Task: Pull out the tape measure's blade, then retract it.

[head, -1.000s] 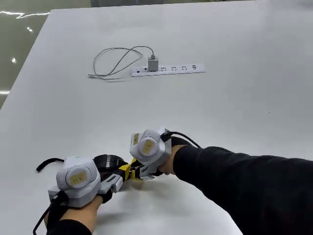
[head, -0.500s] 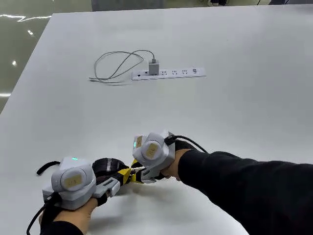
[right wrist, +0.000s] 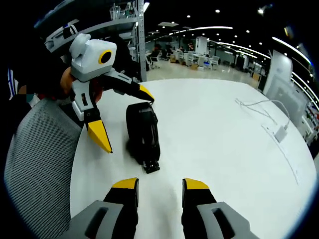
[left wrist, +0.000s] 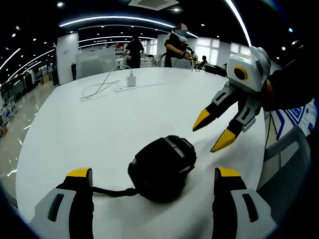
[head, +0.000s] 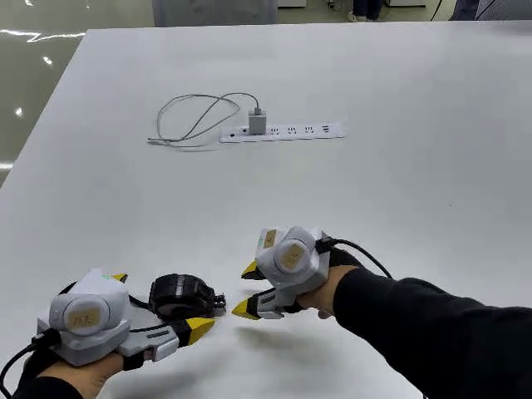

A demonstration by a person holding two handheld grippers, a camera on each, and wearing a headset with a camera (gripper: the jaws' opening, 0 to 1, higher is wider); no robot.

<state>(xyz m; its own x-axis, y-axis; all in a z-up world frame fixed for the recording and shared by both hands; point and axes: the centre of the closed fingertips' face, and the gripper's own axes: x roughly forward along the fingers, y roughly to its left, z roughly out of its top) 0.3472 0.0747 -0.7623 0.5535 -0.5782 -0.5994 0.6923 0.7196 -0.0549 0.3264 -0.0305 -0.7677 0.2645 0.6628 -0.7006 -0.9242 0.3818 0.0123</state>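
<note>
The black tape measure (head: 181, 295) lies on the white table (head: 374, 183) with its blade drawn in and its hook end (head: 214, 301) pointing right. My left gripper (head: 159, 302) is open, its yellow-tipped jaws standing on either side of the case without touching it. In the left gripper view the case (left wrist: 162, 167) sits between those jaws (left wrist: 153, 173), a black strap (left wrist: 109, 190) trailing from it. My right gripper (head: 245, 291) hovers open just right of the hook, holding nothing. The right gripper view has the case (right wrist: 143, 132) ahead of its jaws (right wrist: 160, 185), with the left gripper (right wrist: 124, 117) behind it.
A white power strip (head: 283, 131) with a plugged charger and a looped grey cable (head: 195, 116) lies further back on the table. The table's left edge (head: 41, 125) runs diagonally. A grey mesh chair (right wrist: 40, 159) stands close by the table's near side.
The short yellow stretch of blade between the grippers is gone. My right gripper has let go and backed off to the right. The left jaws have spread away from the case.
</note>
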